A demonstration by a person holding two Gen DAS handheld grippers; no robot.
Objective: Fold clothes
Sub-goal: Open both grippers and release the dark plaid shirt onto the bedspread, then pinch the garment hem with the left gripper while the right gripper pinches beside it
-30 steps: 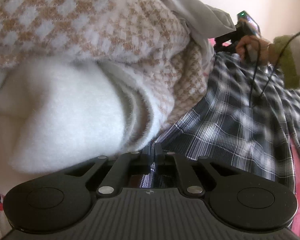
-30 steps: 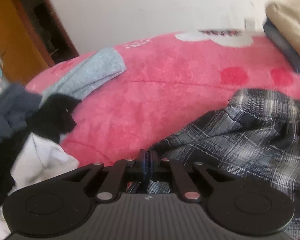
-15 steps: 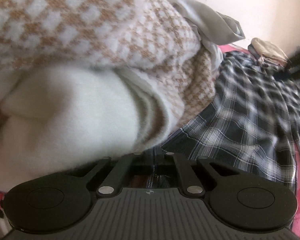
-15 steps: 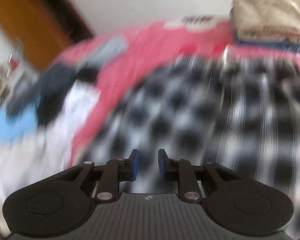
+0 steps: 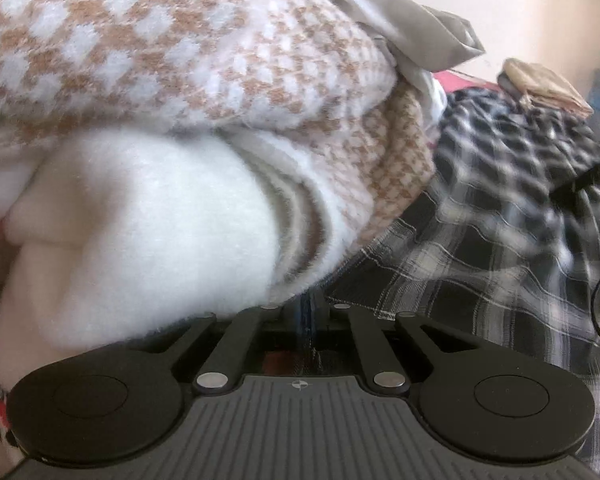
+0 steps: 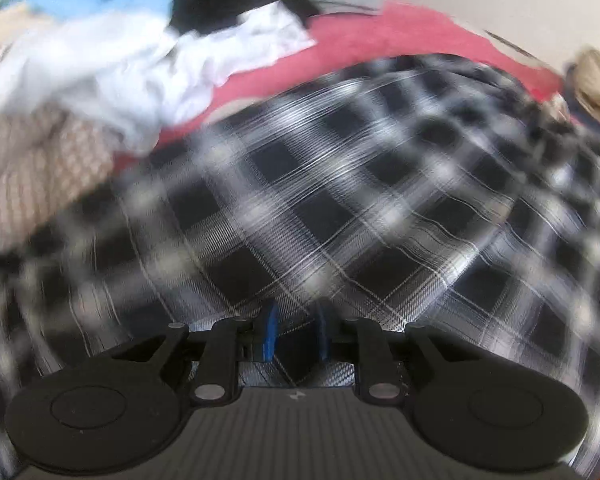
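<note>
left hand-held gripper (image 5: 309, 312): pinching plaid shirt (image 5: 480, 248) edge, houndstooth sweater (image 5: 180, 80) bulging over its left side
right hand-held gripper (image 6: 294, 336): fingers spread, hovering just above plaid shirt (image 6: 340, 208) on the bed
</note>
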